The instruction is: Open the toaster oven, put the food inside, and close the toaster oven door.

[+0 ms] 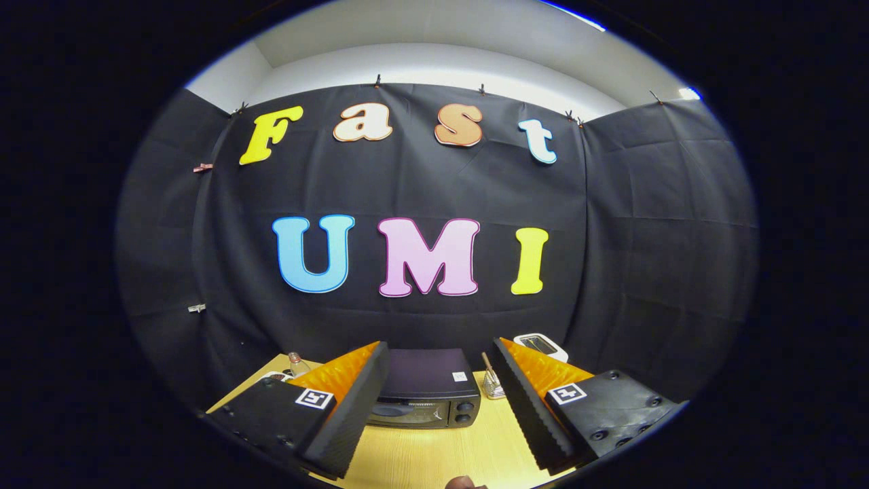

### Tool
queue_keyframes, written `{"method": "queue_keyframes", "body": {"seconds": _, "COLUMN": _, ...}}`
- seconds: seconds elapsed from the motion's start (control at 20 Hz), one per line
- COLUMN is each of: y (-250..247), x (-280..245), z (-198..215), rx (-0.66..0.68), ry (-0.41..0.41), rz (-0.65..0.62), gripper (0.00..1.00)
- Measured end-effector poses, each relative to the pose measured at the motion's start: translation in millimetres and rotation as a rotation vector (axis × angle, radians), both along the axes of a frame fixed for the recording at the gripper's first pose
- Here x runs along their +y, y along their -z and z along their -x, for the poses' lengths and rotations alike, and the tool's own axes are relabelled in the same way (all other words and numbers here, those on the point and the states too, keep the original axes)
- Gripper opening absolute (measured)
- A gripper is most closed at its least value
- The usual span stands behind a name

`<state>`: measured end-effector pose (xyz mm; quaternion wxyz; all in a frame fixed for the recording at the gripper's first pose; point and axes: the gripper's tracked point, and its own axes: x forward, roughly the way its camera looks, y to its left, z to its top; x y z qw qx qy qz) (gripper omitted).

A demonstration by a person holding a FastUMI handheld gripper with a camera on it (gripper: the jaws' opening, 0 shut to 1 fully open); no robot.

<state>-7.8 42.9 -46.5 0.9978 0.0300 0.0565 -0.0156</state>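
Note:
A black toaster oven (426,394) stands on the wooden table (434,455), beyond my fingers and seen in the gap between them. Its door is closed, with two knobs (465,411) on its right side. My gripper (441,353) is open, high above the table, with nothing between its fingers. The left finger (353,407) and right finger (529,401) have black ribbed pads and orange backs. A small brown piece of something (465,483) peeks in at the near table edge; I cannot tell whether it is the food.
A small wire basket with a stick in it (493,384) stands right of the oven. A white device (541,345) sits behind the right finger. A small bottle (296,365) stands at the back left of the table, by the left finger.

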Motion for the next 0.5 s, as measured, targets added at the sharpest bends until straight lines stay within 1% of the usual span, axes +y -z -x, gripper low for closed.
{"method": "queue_keyframes", "body": {"seconds": 0.2, "y": 0.9, "x": -4.1, "z": 4.8, "rx": -0.001, "ry": 0.020, "rz": -0.028, "gripper": 0.99}}
{"method": "queue_keyframes", "body": {"seconds": 0.5, "y": 1.3, "x": 1.5, "z": 10.1, "rx": -0.001, "ry": 0.003, "rz": -0.003, "gripper": 0.99}}
